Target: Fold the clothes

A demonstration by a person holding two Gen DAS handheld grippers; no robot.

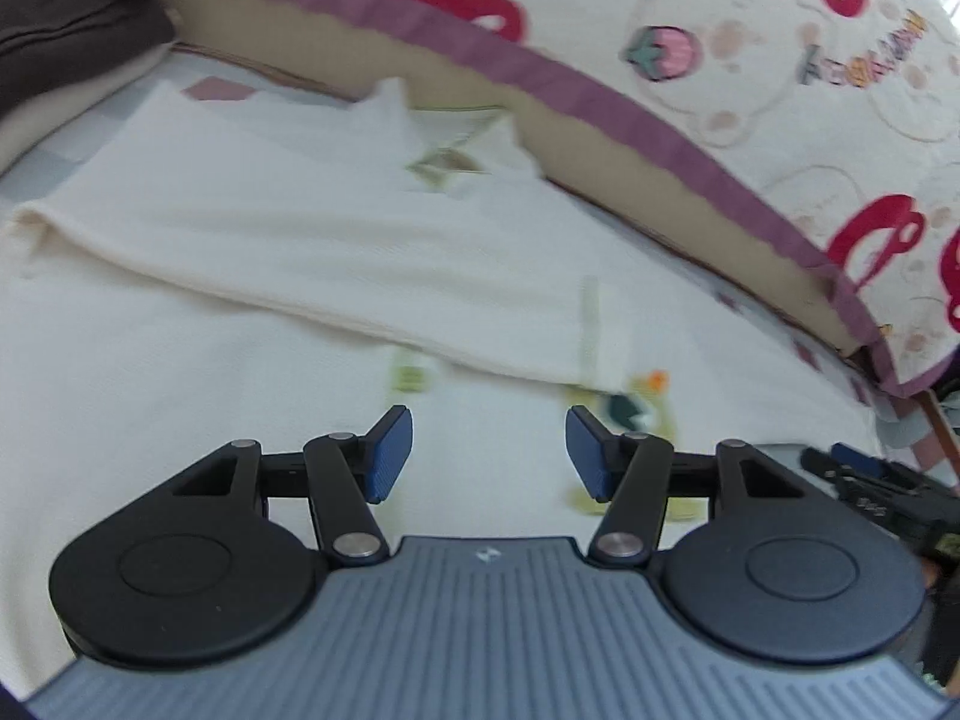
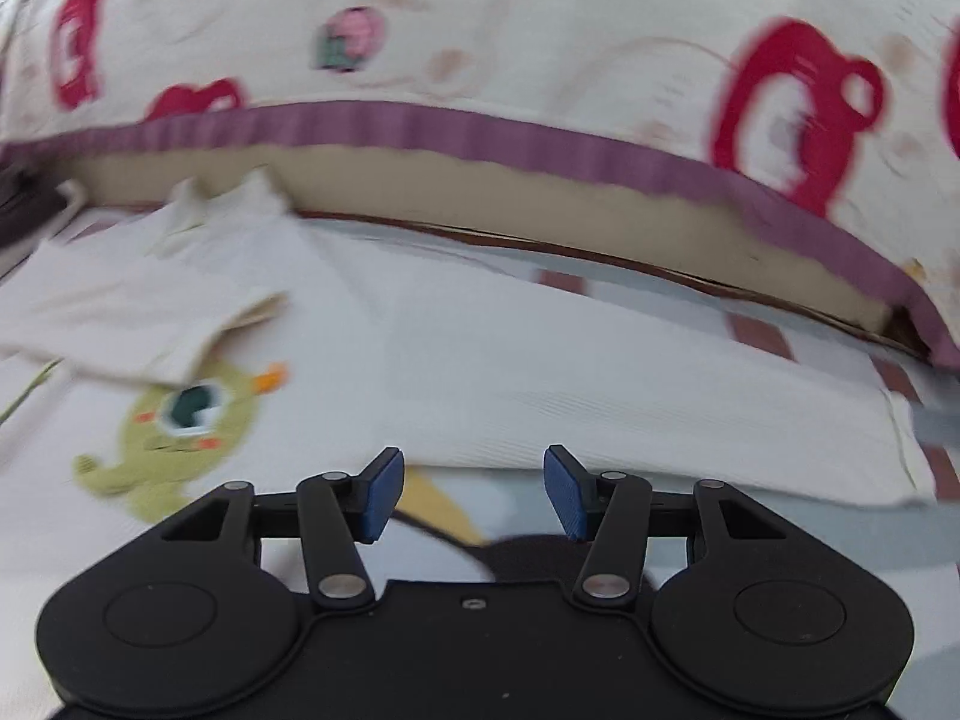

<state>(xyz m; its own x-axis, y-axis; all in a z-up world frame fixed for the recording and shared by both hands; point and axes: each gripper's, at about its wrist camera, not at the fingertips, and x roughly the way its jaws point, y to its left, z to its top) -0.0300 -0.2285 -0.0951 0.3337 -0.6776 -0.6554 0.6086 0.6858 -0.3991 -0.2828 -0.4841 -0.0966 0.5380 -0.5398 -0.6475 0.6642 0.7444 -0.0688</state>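
A cream ribbed shirt [image 1: 252, 252] with a green cartoon print lies spread on the bed. One side is folded over its body, and the fold edge runs diagonally across the left wrist view. My left gripper [image 1: 489, 453] hovers open above the shirt's lower part, with nothing between its blue pads [image 1: 393, 456]. The other gripper [image 1: 882, 489] shows at that view's right edge. In the right wrist view the same shirt [image 2: 480, 354] fills the middle, its green print [image 2: 186, 426] at the left. My right gripper [image 2: 471, 492] stands open over the shirt's near hem, holding nothing.
A thick quilt [image 1: 750, 60] with red cartoon prints and a purple border [image 1: 540, 84] lies along the far side of the bed. A dark brown cloth [image 1: 66, 24] sits at the far left. The checked bedsheet [image 2: 780, 336] shows beyond the shirt.
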